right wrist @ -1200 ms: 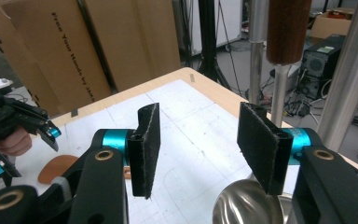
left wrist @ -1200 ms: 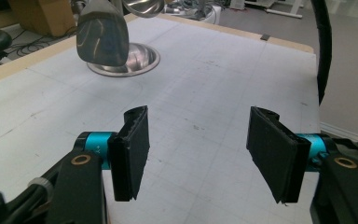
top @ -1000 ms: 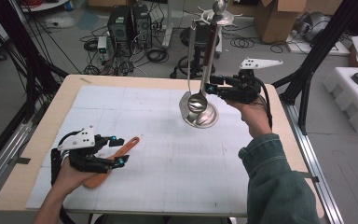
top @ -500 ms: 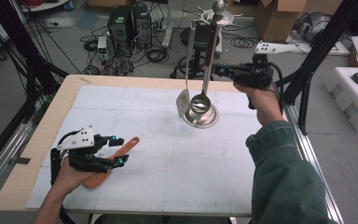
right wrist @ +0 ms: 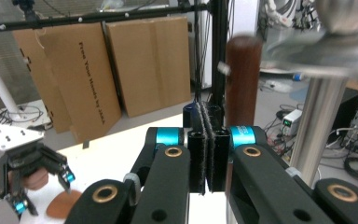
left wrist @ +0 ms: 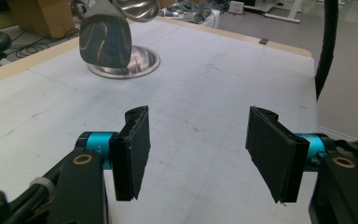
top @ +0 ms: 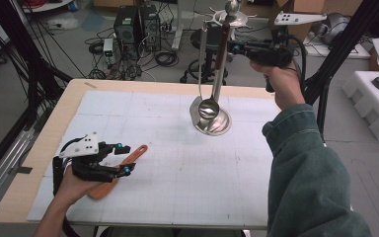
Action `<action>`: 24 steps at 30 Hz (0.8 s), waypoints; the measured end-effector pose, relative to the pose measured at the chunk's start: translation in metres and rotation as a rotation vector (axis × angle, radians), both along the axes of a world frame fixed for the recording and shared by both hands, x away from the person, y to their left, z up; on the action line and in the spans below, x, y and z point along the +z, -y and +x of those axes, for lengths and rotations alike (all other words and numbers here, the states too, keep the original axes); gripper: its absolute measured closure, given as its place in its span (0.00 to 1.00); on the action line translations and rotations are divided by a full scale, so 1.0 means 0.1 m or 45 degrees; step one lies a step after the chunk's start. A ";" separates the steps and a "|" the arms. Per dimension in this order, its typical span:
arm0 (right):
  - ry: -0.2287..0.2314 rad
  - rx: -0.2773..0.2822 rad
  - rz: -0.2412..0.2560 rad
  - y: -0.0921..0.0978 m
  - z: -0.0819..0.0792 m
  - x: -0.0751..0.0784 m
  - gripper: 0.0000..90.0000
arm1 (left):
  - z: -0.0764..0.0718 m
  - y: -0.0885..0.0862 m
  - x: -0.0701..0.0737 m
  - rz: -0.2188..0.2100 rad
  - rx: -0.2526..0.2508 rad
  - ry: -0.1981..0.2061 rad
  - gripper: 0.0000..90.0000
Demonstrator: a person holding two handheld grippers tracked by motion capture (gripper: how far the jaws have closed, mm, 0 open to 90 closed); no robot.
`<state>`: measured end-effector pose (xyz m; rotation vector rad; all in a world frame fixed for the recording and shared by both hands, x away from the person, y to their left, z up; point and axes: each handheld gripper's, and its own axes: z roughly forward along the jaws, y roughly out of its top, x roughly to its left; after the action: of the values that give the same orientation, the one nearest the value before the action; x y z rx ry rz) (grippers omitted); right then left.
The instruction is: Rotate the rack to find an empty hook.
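Observation:
A steel utensil stand (top: 216, 126) with a round base rises from the table's far middle. From its top hang a ladle (top: 208, 107) with a brown wooden handle and a steel turner (top: 195, 112). My right gripper (top: 235, 48) is held high beside the top of the brown handle (right wrist: 242, 79); its jaws (right wrist: 208, 149) are pressed shut with nothing visible between them. My left gripper (top: 123, 158) is open low at the front left, over an orange spatula (top: 137, 150) lying flat on the table. In the left gripper view the open gripper (left wrist: 196, 126) faces the turner blade (left wrist: 105, 39).
The stand's pole (right wrist: 319, 126) and top disc (right wrist: 326, 51) are just right of my right gripper. A green sleeve (top: 306, 168) reaches over the table's right side. Cardboard boxes (right wrist: 121, 70), cables and equipment lie beyond the far edge. White foam (top: 375, 98) sits off to the right.
My right gripper has risen from beside the ladle's lower handle to the top of the stand. The ladle, the left gripper and the orange spatula have stayed in place.

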<state>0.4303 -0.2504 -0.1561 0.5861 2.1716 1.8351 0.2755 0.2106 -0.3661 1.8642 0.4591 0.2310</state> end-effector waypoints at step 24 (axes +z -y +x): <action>0.025 -0.068 -0.027 -0.08 0.09 0.09 1.00 | 0.00 -0.03 0.00 -0.010 0.007 0.002 0.45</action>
<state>0.4395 -0.2420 -0.1467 0.6125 2.1387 1.7816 0.2757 0.2135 -0.3660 1.8552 0.4639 0.2339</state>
